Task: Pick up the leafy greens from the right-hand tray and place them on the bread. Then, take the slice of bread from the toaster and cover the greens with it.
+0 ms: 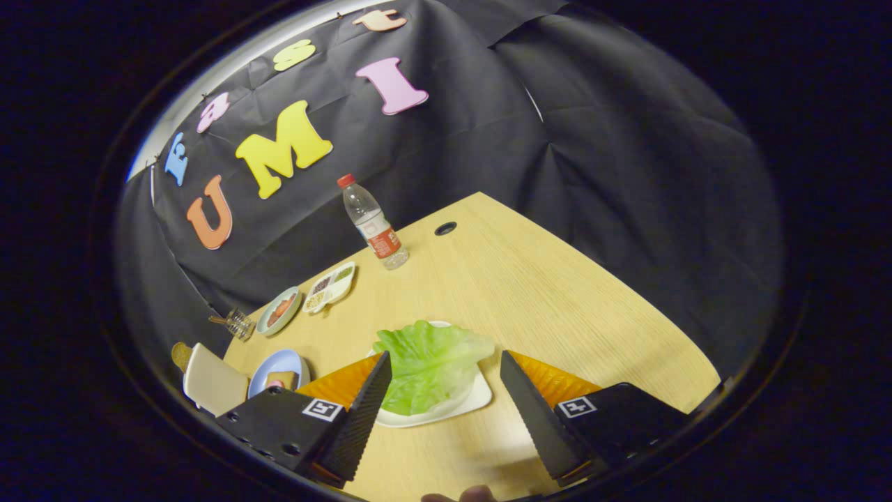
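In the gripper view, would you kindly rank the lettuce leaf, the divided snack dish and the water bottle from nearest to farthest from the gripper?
The gripper is open.
1. Lettuce leaf: on its white tray, between the fingertips.
2. Divided snack dish: beyond the fingers, off to the left.
3. Water bottle: farthest, upright near the booth wall.

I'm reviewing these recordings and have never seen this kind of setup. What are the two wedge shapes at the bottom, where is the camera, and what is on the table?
The camera rides on a hand-held gripper and looks forward along its two fingers; the wedges are those jaws, standing open and holding nothing. Between and just ahead of them a lettuce leaf lies on a white tray. Beyond, on the wooden table: a water bottle, a divided dish, a small bowl, a blue plate and a toaster.
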